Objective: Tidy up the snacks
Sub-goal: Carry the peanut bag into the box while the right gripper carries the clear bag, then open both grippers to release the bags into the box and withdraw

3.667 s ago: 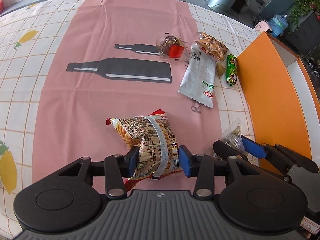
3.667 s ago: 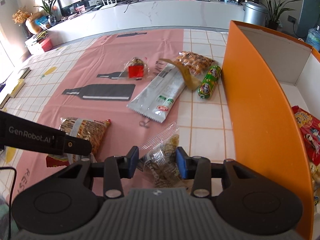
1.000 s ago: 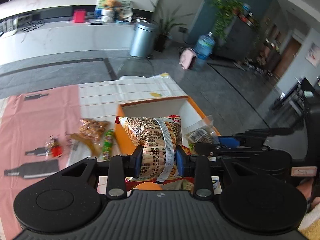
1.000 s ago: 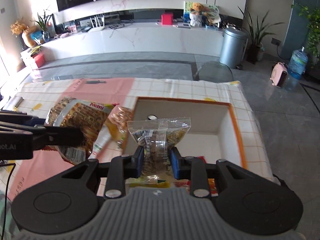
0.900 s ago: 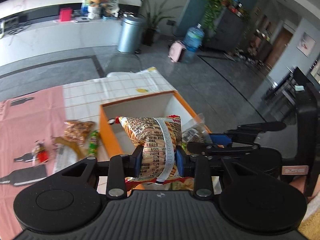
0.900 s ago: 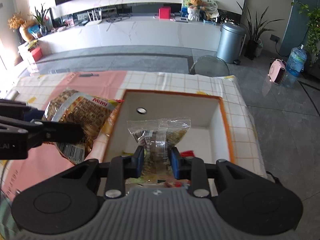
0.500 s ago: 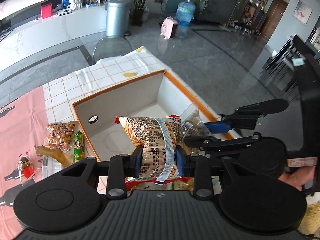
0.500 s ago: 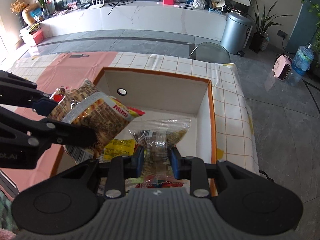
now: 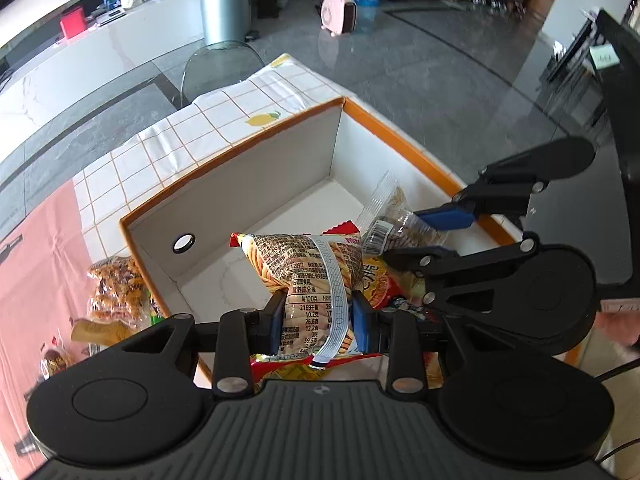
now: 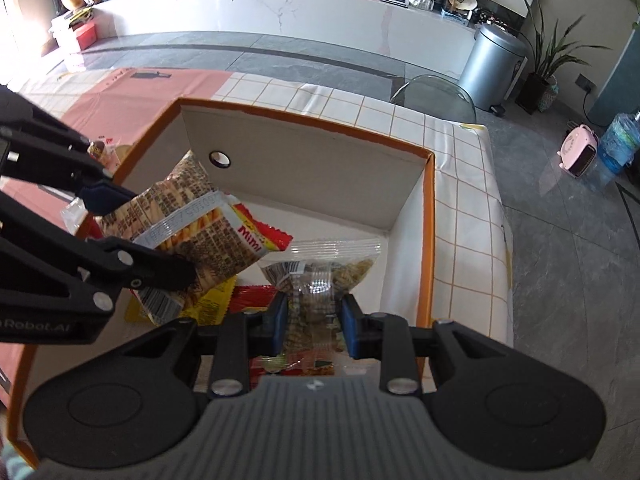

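Note:
My left gripper (image 9: 318, 326) is shut on a brown printed Mimi snack bag (image 9: 308, 268) and holds it over the open orange box (image 9: 240, 184). The bag also shows in the right wrist view (image 10: 200, 224). My right gripper (image 10: 314, 322) is shut on a clear packet of snacks (image 10: 320, 272) over the same box (image 10: 428, 240); the packet shows at the right in the left wrist view (image 9: 394, 224). Yellow and red snack bags (image 9: 384, 280) lie on the box floor under both.
A nut bag (image 9: 114, 284) and other snacks lie on the tablecloth left of the box. The pink table runner (image 10: 132, 100) lies beyond. A transparent chair (image 10: 434, 92) and a grey bin (image 10: 492, 68) stand past the table's far edge.
Both grippers have carried their bags from the table to above the box and have come lower and further over its inside. Both stay shut on their bags.

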